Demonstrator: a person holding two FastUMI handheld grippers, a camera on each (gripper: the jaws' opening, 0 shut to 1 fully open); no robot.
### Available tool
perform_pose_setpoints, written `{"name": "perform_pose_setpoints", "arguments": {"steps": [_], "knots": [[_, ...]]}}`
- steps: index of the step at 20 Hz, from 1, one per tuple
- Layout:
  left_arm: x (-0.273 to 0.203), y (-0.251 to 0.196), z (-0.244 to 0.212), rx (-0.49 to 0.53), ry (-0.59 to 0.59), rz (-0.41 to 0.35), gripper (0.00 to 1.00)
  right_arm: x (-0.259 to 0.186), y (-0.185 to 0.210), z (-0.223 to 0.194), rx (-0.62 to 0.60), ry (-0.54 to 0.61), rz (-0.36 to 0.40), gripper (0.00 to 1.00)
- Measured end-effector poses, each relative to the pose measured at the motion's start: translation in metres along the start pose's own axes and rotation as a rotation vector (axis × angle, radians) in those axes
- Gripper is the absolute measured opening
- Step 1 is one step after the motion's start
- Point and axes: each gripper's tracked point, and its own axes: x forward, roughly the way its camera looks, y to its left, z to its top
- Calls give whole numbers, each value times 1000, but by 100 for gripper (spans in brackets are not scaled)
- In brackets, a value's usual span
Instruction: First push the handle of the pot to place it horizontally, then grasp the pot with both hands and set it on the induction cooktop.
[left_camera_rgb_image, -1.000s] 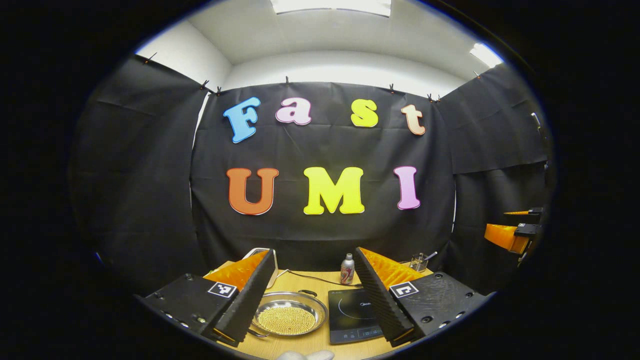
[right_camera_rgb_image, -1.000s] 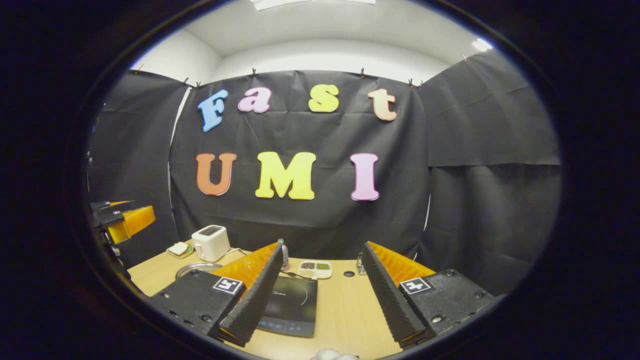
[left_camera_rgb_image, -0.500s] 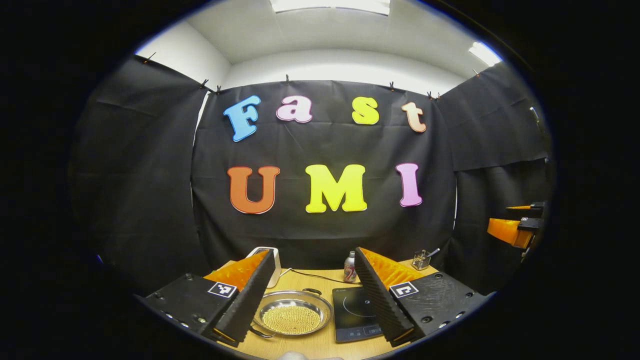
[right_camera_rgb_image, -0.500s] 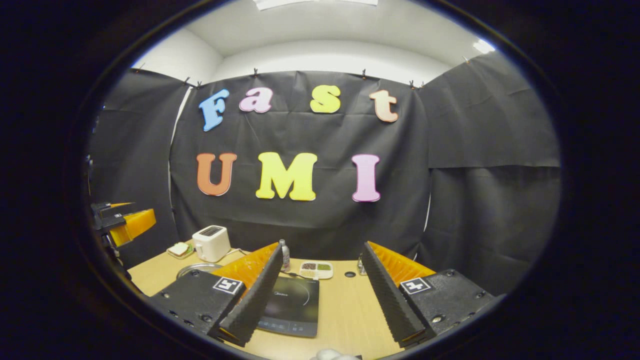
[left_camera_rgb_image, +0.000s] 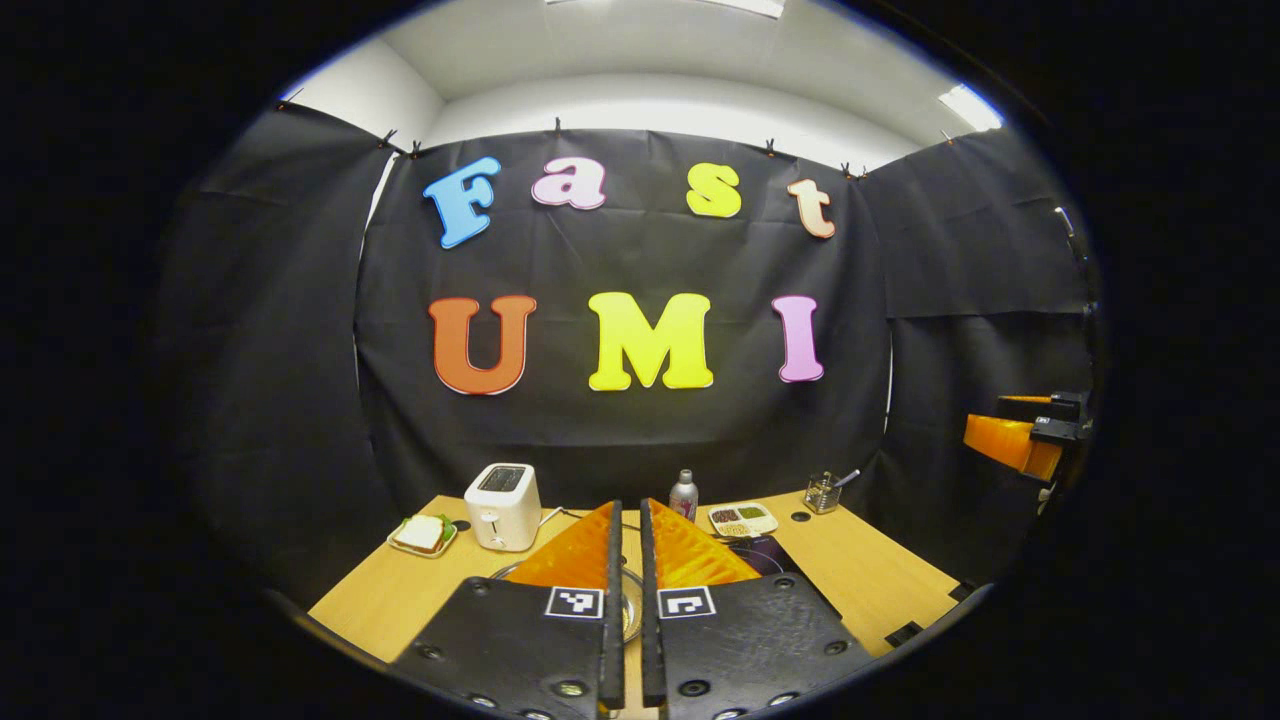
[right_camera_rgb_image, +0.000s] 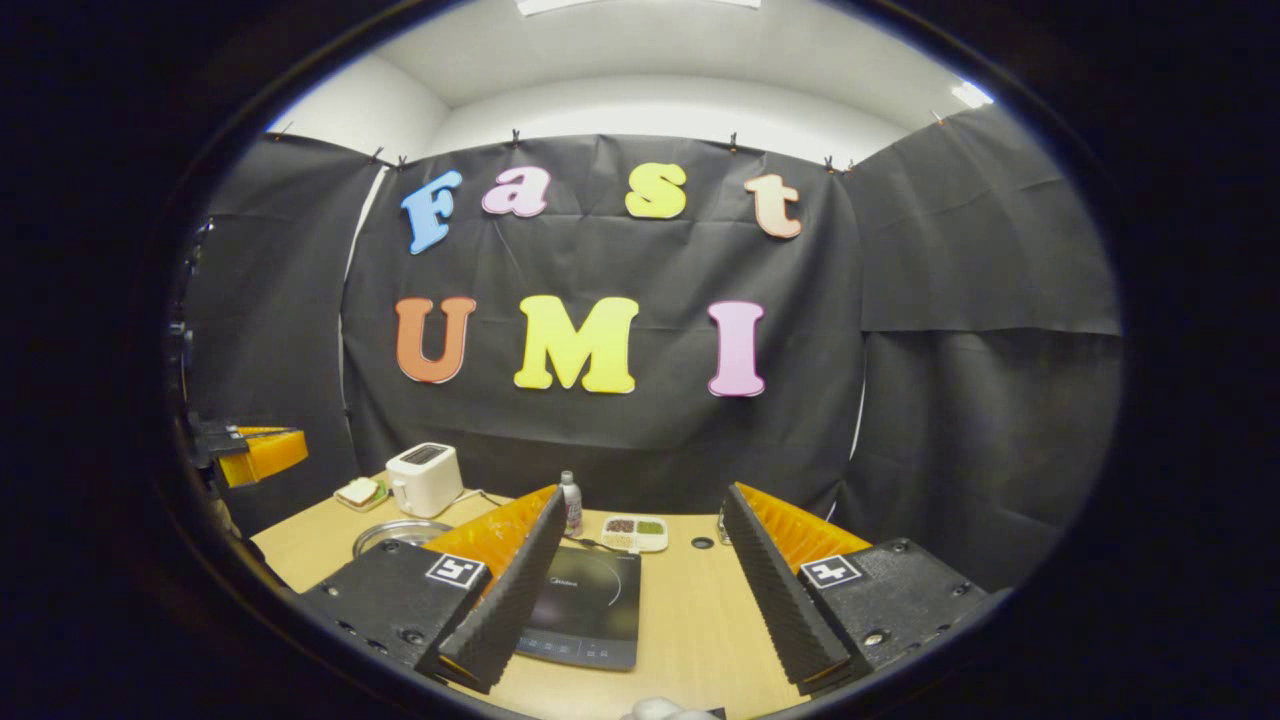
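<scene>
The shallow metal pot (right_camera_rgb_image: 400, 532) sits on the wooden table (right_camera_rgb_image: 700, 620), left of the black induction cooktop (right_camera_rgb_image: 590, 605). In the left gripper view the pot (left_camera_rgb_image: 629, 612) is mostly hidden behind my fingers, and only slivers of its rim show. A corner of the cooktop (left_camera_rgb_image: 762, 555) shows to the right of them. My left gripper (left_camera_rgb_image: 630, 505) is shut with nothing between its fingers, held above the pot's near side. My right gripper (right_camera_rgb_image: 645, 492) stands open and empty over the cooktop's right edge. The left gripper (right_camera_rgb_image: 250, 452) and the right gripper (left_camera_rgb_image: 1020, 440) also show far off in each other's views.
A white toaster (left_camera_rgb_image: 502, 492) and a plate with a sandwich (left_camera_rgb_image: 422, 534) stand at the back left. A small bottle (left_camera_rgb_image: 684, 494), a divided dish of food (left_camera_rgb_image: 742, 519) and a glass holder (left_camera_rgb_image: 822, 492) line the back edge.
My left gripper's fingers have closed from wide open to shut, and its view now takes in more of the table. The right gripper has barely moved.
</scene>
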Motion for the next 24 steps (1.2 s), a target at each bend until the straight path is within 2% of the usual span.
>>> {"name": "perform_pose_setpoints", "arguments": {"steps": [2,5,6,9,13,19,24], "knots": [[4,-1,-19,-6,56,-20,0,0,2,-5,-3,13,3,98],[12,4,-64,-2,172,-54,0,3,6,-14,-5,37,11,99],[13,4,-86,0,228,-78,0,3,7,-15,-2,46,16,100],[13,25,-163,25,433,-81,0,4,9,-20,0,58,23,99],[4,46,-241,56,661,-83,0,7,10,-30,9,86,24,98],[4,82,-299,122,861,-69,0,9,3,-38,11,112,5,99],[17,104,-320,134,925,-38,0,9,0,-41,9,121,-5,99]]}}
